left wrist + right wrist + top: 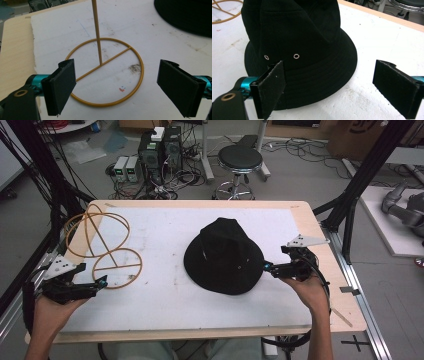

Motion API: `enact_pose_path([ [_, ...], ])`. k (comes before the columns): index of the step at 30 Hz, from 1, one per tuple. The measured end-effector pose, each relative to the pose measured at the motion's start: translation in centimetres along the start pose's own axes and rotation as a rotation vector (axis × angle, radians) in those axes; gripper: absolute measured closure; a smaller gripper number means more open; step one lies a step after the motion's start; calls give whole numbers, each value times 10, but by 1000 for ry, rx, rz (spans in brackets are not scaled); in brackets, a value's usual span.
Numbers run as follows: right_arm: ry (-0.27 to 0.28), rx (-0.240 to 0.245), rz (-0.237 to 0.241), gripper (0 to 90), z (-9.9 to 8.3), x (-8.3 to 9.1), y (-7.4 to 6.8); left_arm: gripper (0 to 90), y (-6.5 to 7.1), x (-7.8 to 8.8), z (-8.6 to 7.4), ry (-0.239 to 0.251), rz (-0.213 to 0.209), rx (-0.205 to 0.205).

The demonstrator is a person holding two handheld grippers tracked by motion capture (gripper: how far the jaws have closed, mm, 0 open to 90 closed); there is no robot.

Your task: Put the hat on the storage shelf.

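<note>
1. A black hat (223, 256) sits brim-down near the middle of the white surface (165, 225).
2. The right hand-held gripper (270, 268), at the hat's 3 o'clock by the brim, is spread wide, grasping nothing.
3. A yellow wire stand (102, 245) rests at the hat's 9 o'clock.
4. The left hand-held gripper (102, 282), at the stand's 6 o'clock, is released, jaws apart.

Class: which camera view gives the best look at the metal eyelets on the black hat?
The right gripper view: two eyelets show as clear silver rings on the black hat. The high view shows one as a faint dot; the left gripper view catches just the hat's brim edge, without eyelets.
</note>
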State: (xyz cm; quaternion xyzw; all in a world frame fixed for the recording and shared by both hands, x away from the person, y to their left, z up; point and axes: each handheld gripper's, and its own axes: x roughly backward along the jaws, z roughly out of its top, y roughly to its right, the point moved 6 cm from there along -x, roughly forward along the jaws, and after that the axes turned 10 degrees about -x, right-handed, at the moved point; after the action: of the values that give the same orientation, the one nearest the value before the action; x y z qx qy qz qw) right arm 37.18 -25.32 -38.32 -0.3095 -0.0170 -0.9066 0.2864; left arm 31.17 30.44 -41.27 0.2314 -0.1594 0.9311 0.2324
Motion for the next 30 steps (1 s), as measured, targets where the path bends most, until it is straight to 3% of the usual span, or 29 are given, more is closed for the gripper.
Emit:
enact_pose_path([
  [30,13,8,-2,114,3,-2,-2,160,2,1,1,3,-11,3],
])
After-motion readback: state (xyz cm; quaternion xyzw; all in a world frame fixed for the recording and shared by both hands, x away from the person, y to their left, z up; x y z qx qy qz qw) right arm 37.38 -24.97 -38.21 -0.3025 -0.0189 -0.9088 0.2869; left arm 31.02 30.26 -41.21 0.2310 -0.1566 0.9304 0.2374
